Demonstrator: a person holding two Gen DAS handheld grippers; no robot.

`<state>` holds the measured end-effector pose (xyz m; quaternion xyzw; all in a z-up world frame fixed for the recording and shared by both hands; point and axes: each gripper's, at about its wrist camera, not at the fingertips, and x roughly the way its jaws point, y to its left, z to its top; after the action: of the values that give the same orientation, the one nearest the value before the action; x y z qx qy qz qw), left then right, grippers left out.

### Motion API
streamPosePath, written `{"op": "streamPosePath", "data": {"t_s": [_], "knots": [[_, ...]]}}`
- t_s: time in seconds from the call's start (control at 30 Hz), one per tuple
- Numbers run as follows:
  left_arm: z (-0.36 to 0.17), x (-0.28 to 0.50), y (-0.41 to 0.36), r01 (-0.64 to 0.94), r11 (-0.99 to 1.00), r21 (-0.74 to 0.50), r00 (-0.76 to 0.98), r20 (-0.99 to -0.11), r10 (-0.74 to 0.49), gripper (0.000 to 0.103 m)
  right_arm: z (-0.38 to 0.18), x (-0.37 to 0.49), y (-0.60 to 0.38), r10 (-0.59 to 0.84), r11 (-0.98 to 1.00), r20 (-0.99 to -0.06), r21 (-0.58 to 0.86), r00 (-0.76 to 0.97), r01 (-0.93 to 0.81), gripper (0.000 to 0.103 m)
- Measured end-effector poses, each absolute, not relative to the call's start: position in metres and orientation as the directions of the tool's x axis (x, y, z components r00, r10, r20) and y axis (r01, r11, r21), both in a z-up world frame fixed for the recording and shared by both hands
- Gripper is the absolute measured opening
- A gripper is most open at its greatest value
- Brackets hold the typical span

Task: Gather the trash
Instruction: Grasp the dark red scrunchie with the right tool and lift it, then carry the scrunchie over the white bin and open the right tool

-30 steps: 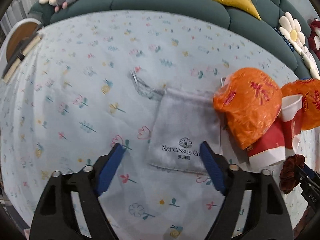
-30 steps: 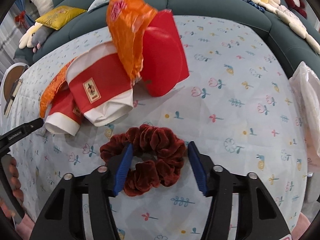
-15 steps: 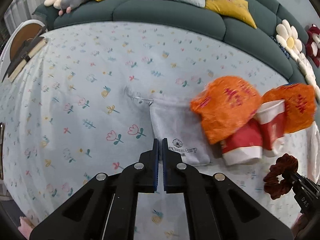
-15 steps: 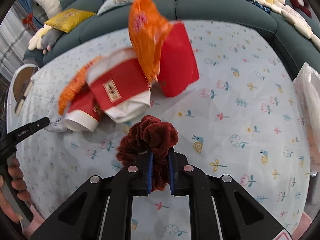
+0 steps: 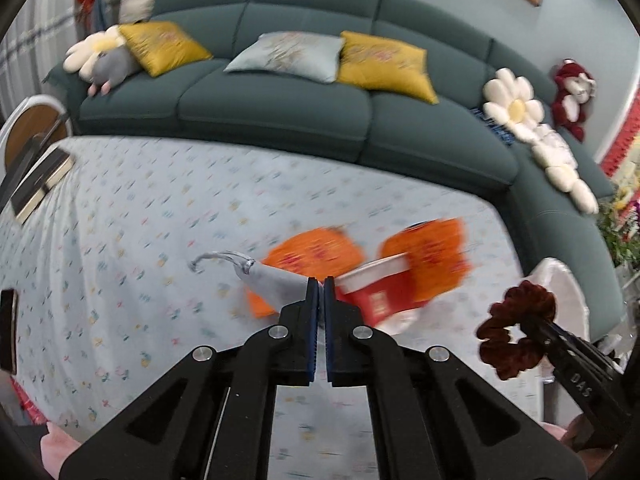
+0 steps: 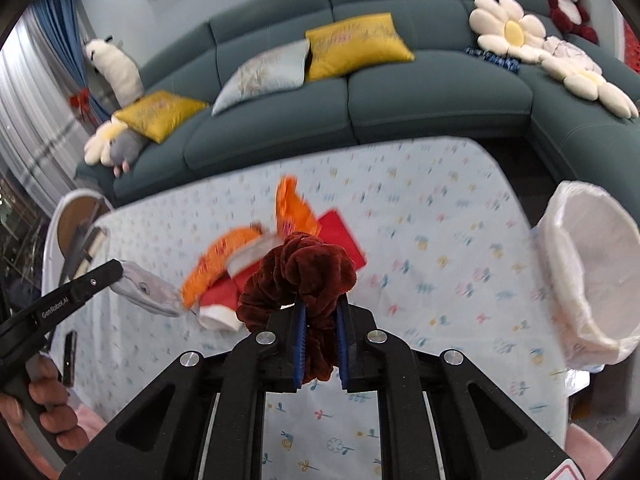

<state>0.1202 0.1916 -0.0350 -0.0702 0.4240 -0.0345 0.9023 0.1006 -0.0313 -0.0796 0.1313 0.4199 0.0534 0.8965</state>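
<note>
My left gripper is shut on a grey drawstring pouch and holds it up above the table; the pouch also shows in the right wrist view. My right gripper is shut on a dark red velvet scrunchie, lifted off the table; the scrunchie also shows in the left wrist view. Orange wrappers and red paper cups lie in a pile on the table. A bin with a white liner stands open at the table's right edge.
The table has a pale floral cloth. A teal sofa with cushions and plush toys runs behind it. A round side table with books is at the left. A dark phone lies near the front left edge.
Both grippers have risen from the table. The left lifted the grey pouch clear of the cloth. The right lifted the scrunchie. The bin has come into the right wrist view.
</note>
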Motion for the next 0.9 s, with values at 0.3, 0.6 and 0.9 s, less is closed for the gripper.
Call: {"op": "streamPosePath", "data": {"t_s": [0.3,0.6,0.9], "knots": [[0.016,0.107,0.104,0.162,0.970,-0.183,0.676,-0.696,-0.244,0.002,-0.031,0.079,-0.081,0.179,0.952,-0.655,0.304,0.734,0.039,0.012],[0.041,0.101,0.010,0.306,0.939,-0.159,0.667,-0.668,-0.330,0.002,-0.006,0.060,-0.149,0.106,0.945,-0.604,0.309,0.790,0.109,0.012],[0.046,0.097,-0.068,0.412,0.902,-0.129,0.636,-0.669,-0.385,0.002,-0.002,0.040,-0.210,0.027,0.931,-0.586,0.309,0.810,0.193,0.012]]}}
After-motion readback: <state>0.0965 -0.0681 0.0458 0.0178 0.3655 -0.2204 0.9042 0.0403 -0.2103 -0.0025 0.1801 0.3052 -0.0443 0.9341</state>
